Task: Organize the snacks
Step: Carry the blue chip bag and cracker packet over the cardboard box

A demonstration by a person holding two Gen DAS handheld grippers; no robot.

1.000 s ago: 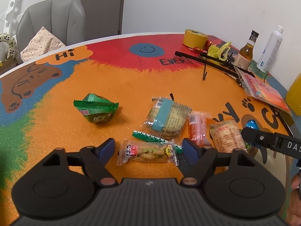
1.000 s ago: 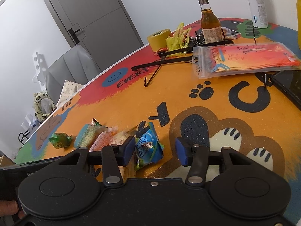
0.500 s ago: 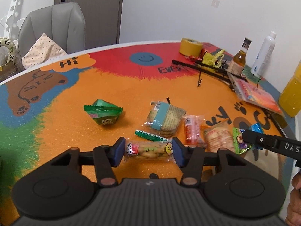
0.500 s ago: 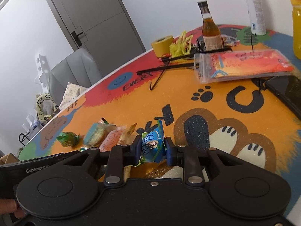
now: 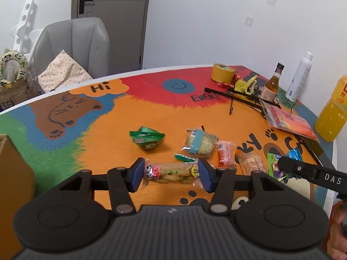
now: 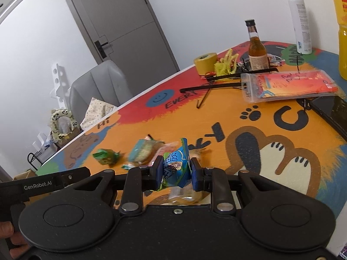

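Blue-padded left tongs clench the biscuit packet — right tongs pinch the blue snack bag above open orange tabletop.

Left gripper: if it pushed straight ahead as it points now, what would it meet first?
The left gripper, shut on the biscuit packet, would probably first meet the small green-edged wrapper, then the teal-banded cracker pack; depth is uncertain.

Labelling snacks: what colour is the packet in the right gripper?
Blue packet, with some green; right wrist view shows it best.
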